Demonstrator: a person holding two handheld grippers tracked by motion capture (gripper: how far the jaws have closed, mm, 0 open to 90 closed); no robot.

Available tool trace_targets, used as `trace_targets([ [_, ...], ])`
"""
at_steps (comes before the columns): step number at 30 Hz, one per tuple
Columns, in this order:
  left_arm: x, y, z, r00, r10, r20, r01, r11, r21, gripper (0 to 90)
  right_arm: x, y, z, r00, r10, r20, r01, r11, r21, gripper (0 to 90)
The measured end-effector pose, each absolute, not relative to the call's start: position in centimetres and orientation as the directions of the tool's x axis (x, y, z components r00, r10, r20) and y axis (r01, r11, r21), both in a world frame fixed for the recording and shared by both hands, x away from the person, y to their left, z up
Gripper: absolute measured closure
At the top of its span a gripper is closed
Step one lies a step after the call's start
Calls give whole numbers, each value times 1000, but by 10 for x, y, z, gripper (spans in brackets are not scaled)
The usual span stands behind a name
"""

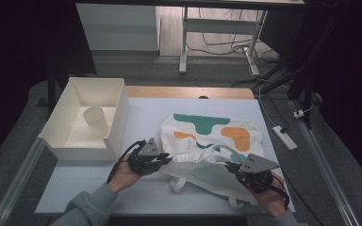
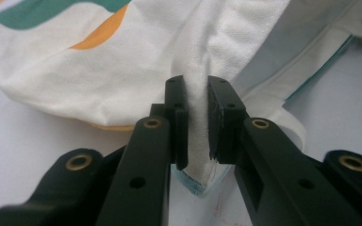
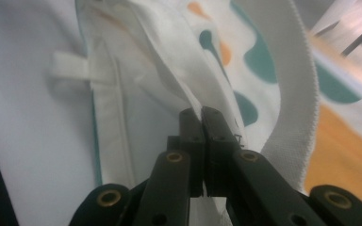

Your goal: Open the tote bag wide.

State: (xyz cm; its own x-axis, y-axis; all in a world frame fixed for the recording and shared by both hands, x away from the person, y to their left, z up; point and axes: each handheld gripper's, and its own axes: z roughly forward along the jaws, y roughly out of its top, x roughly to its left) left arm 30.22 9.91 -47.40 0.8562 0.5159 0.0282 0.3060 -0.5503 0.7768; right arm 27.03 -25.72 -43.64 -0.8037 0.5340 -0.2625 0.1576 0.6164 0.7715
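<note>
A white cloth tote bag (image 1: 212, 134) with teal and orange shapes lies flat on the pale table, its mouth and straps toward the person. My left gripper (image 1: 167, 160) is at the bag's near left corner, shut on a fold of the white fabric; in the left gripper view the pads (image 2: 197, 94) pinch that fold of the bag (image 2: 99, 70). My right gripper (image 1: 228, 165) is at the near right side, shut on a thin layer of the bag's rim (image 3: 201, 115). A woven strap (image 3: 301, 94) curves just past its jaws.
A white open box (image 1: 117, 120) stands at the table's left with a paper cup (image 1: 95, 121) lying inside. A loose strap loop (image 1: 176, 183) trails toward the front edge. A power strip (image 1: 284, 136) lies on the floor at the right.
</note>
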Motion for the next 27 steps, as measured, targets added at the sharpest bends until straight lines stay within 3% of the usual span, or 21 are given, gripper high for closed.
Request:
trace_targets([
  [17, 301, 108, -468, 844, 537, 6, 328, -523, 787, 787, 285, -254, -428, -809, 549, -208, 165, 553, 817, 881],
  [22, 289, 123, -448, 850, 527, -23, 313, -469, 826, 789, 275, -252, -404, -834, 527, -165, 126, 473, 872, 882],
  [27, 274, 135, -426, 848, 530, -1, 272, -434, 859, 791, 270, -244, -372, -836, 510, -200, 56, 443, 895, 882],
])
